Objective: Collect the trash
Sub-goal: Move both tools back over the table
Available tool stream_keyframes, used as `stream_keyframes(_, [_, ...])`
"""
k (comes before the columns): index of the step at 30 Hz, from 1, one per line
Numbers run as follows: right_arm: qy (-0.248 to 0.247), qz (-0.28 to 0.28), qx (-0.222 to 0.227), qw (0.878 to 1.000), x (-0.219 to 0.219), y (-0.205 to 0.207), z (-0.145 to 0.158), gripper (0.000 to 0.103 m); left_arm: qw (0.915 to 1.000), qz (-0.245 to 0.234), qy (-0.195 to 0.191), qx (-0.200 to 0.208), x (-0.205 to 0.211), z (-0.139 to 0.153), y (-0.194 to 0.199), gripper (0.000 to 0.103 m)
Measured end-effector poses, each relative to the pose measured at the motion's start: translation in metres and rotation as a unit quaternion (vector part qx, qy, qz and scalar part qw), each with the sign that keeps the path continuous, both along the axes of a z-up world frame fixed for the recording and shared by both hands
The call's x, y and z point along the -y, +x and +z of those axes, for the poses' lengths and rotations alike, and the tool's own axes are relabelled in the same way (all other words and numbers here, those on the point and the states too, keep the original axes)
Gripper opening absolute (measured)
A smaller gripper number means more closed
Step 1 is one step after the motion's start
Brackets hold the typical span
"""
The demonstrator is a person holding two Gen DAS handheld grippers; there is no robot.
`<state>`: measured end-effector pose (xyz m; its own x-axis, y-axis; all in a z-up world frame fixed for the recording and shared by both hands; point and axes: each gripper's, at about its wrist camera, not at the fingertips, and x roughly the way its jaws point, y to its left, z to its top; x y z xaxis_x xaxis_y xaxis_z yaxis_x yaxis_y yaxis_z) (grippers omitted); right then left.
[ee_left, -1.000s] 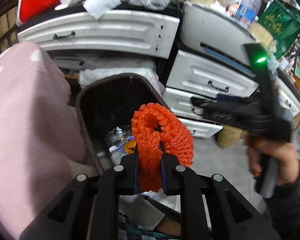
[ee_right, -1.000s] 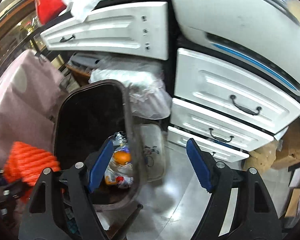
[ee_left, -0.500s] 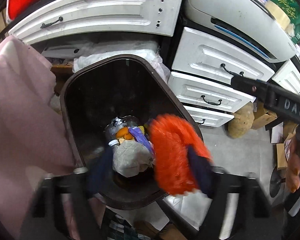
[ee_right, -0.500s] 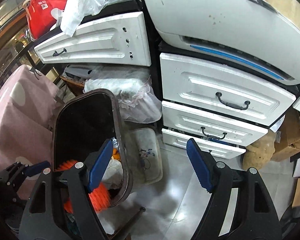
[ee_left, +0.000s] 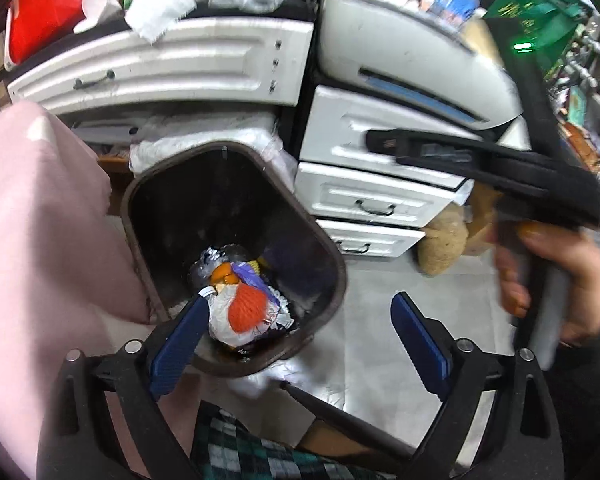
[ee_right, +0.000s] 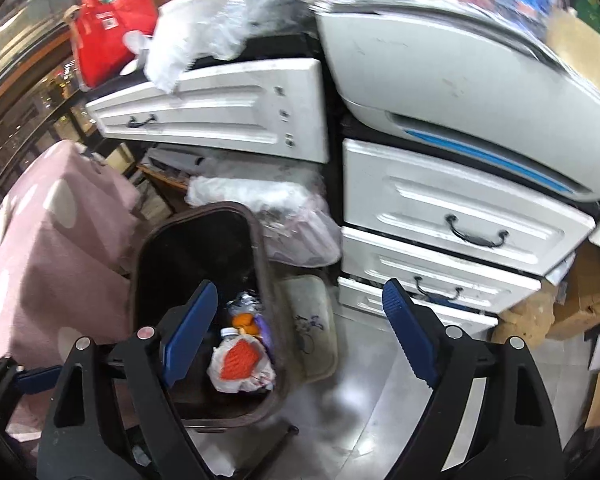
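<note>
A cluttered home corner: white drawers [ee_right: 460, 216], brown waste bin [ee_left: 332, 248], pink polka-dot cover [ee_right: 52, 240].

You see orange foam net [ee_left: 247, 310]: knobbly, matt, lying on crumpled white paper [ee_right: 242, 364] in bin [ee_left: 236, 364], dark smooth plastic. Your gripper pads [ee_left: 419, 344]: blue ribbed rubber on matt black plastic. Drawer fronts [ee_right: 452, 208]: white painted, scuffed. Floor [ee_right: 364, 392]: glossy tile. Pink cover [ee_left: 40, 216]: soft cloth.

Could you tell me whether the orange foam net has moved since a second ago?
Yes. The orange foam net has dropped from the left tool, just opened, down into the brown bin.
</note>
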<state>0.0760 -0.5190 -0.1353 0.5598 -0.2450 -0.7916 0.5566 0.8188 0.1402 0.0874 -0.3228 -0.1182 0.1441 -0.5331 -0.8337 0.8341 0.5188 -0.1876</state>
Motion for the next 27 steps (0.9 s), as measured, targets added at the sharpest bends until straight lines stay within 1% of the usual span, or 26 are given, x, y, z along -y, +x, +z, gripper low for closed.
stream_keyframes(2, [-0.002,0.015,0.009,1.0,-0.01,0.007,0.007,0.084,0.9998,-0.004,-0.009,0.017,-0.013,0.016,-0.003,0.093])
stream_keyframes(5, [0.002,0.041,0.025,0.999,-0.026,0.02,0.018,0.085,0.999,0.006,-0.017,0.042,-0.036,0.036,-0.001,0.095])
stream_keyframes(9, [-0.005,0.082,0.035,0.996,-0.054,0.043,0.031,0.086,0.9971,0.035,-0.026,0.062,-0.072,0.058,0.013,0.096])
stream_keyframes(12, [-0.003,0.111,0.039,0.993,-0.074,0.059,0.038,0.086,0.9951,0.064,-0.034,0.068,-0.105,0.067,0.028,0.096])
stream_keyframes(15, [0.006,0.144,0.046,0.988,-0.096,0.079,0.043,0.086,0.9913,0.108,-0.03,0.069,-0.14,0.07,0.047,0.096])
stream_keyframes(18, [0.02,0.181,0.05,0.982,-0.12,0.1,0.047,0.087,0.9847,0.159,-0.033,0.064,-0.18,0.072,0.068,0.096])
stream_keyframes(20, [0.035,0.21,0.055,0.975,-0.139,0.115,0.051,0.087,0.9778,0.196,-0.034,0.067,-0.21,0.072,0.081,0.096])
stream_keyframes(21, [0.043,0.233,0.057,0.97,-0.151,0.125,0.054,0.086,0.9744,0.212,-0.031,0.069,-0.224,0.072,0.087,0.096])
stream_keyframes(23, [0.044,0.265,0.058,0.961,-0.171,0.14,0.058,0.087,0.9673,0.241,-0.022,0.075,-0.25,0.072,0.1,0.096])
stream_keyframes(24, [0.044,0.287,0.056,0.955,-0.185,0.152,0.061,0.087,0.9632,0.257,-0.018,0.077,-0.262,0.072,0.106,0.096])
stream_keyframes(25, [0.044,0.302,0.055,0.951,-0.195,0.16,0.062,0.086,0.9578,0.276,-0.015,0.078,-0.277,0.072,0.115,0.096])
stream_keyframes(26, [0.043,0.346,0.056,0.936,-0.223,0.183,0.067,0.086,0.9537,0.291,-0.016,0.075,-0.29,0.071,0.122,0.096])
stream_keyframes(27, [0.043,0.366,0.055,0.928,-0.236,0.194,0.069,0.086,0.9512,0.299,-0.019,0.073,-0.299,0.072,0.129,0.096])
